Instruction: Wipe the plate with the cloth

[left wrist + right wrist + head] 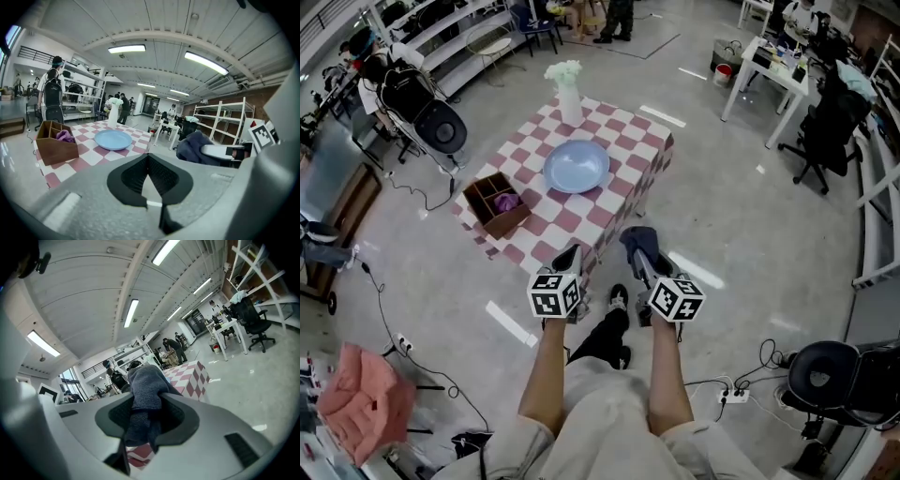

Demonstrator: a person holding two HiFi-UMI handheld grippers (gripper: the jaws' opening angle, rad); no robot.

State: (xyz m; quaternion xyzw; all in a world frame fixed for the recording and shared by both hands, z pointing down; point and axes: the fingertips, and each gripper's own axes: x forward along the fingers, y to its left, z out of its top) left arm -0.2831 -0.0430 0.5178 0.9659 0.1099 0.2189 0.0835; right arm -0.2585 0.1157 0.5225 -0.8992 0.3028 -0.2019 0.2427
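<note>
We hold the dark blue-grey knitted cloth (146,385) pinched between the jaws of our right gripper (143,423), and its bunched end pokes out past the tips. The jaws of our left gripper (148,161) are pressed together with nothing between them. The round pale blue plate (577,166) lies in the middle of the red-and-white checked table (630,148), straight ahead of the left gripper and well apart from both. Both grippers hang off the table's near edge. A brown wooden divided box (495,205) stands left of the plate, and a white vase (570,103) stands beyond it.
</note>
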